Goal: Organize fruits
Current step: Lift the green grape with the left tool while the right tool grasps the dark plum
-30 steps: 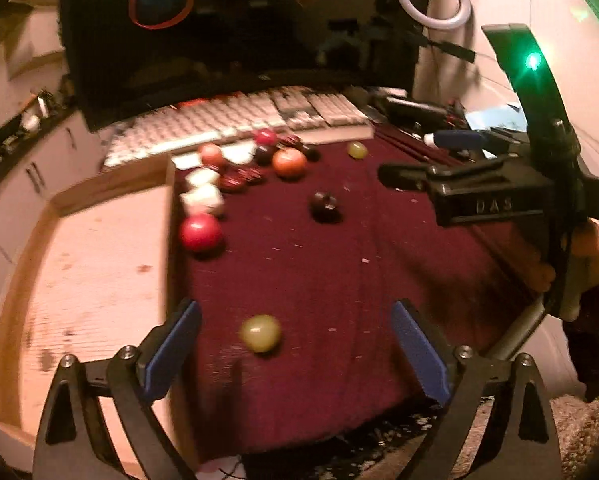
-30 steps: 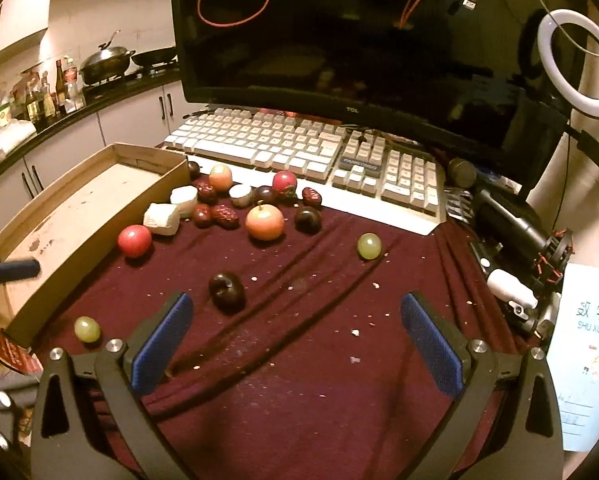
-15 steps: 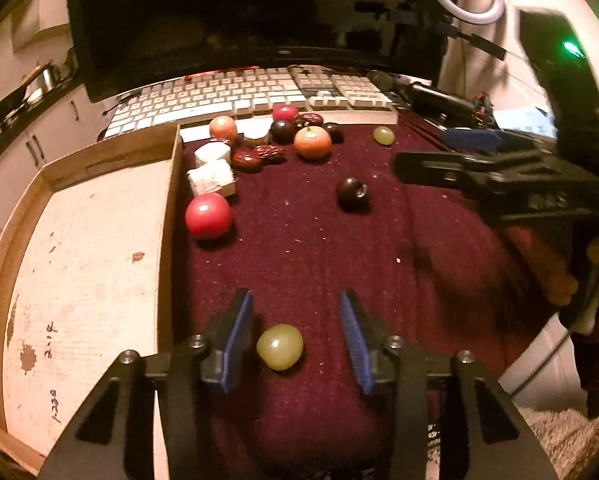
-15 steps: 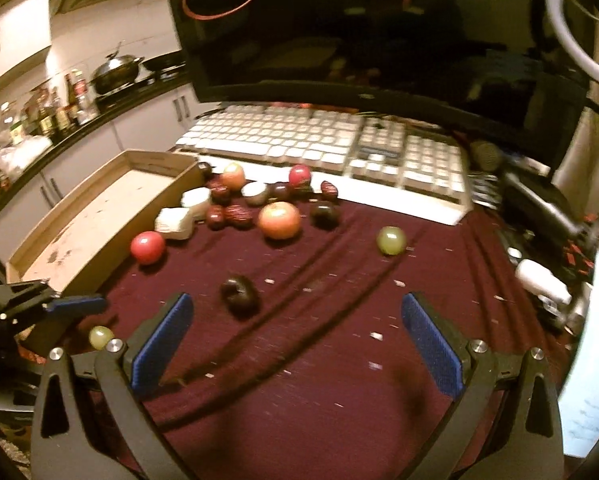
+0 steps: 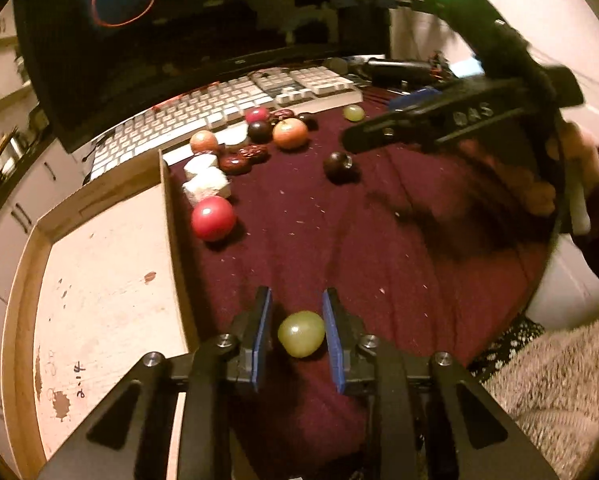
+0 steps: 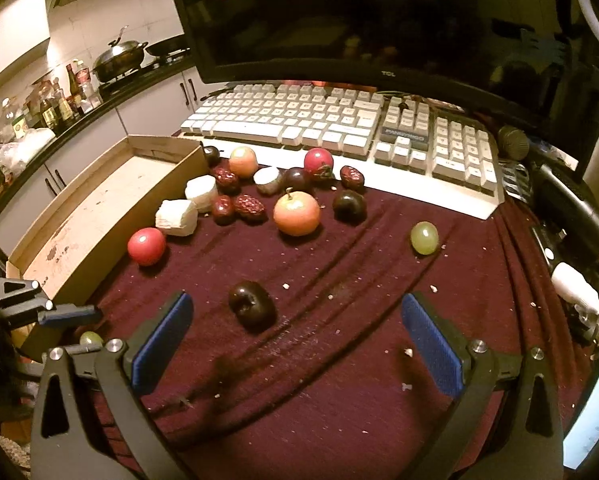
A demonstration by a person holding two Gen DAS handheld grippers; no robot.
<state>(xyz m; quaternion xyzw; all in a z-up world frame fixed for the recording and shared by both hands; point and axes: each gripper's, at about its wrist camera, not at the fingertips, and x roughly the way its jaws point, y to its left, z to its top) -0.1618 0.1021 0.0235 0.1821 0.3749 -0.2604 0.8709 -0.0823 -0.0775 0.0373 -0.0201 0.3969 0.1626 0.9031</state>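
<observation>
Left claw (image 5: 295, 336) just narrowed around green grape (image 5: 301, 333) beside wooden tray (image 5: 179, 248), right pad touching, left almost. Small, smooth, soft, probably slippery; best gripped gently across middle.

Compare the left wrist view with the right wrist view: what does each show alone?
Left wrist only: a person's hand, and how the left gripper sits: jaws have just been closing around the near green grape, one pad not quite touching. Right wrist only: the wok, and the right gripper open, with the dark plum just ahead. Both: wooden tray, far green grape, keyboard.
</observation>
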